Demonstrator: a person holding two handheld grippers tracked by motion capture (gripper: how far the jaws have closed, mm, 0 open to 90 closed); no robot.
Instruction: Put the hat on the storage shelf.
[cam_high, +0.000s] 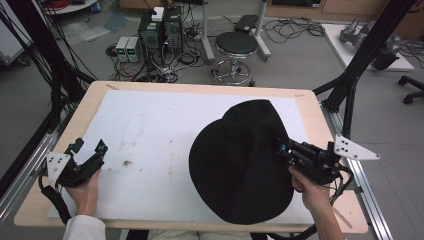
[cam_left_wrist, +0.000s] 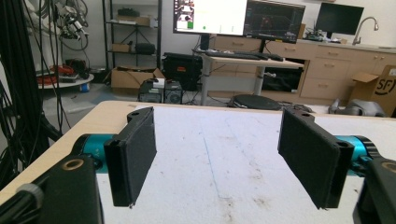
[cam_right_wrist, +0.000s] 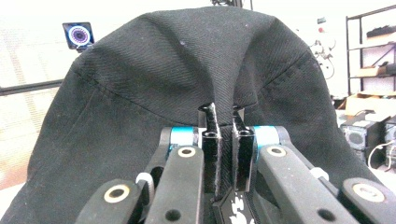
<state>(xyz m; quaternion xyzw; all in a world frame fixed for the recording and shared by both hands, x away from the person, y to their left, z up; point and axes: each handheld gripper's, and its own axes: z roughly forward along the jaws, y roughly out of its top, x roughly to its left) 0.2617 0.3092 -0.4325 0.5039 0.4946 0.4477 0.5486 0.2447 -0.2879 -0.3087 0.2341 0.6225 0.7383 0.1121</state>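
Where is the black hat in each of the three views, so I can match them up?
High view: the black hat lies on the white mat, right of centre, the right gripper clamped on its right side.
Left gripper view: not in it; open jaws over the white mat.
Right gripper view: the hat rises over the shut jaws.
Shared landmark: the right gripper's pinch on the fabric.
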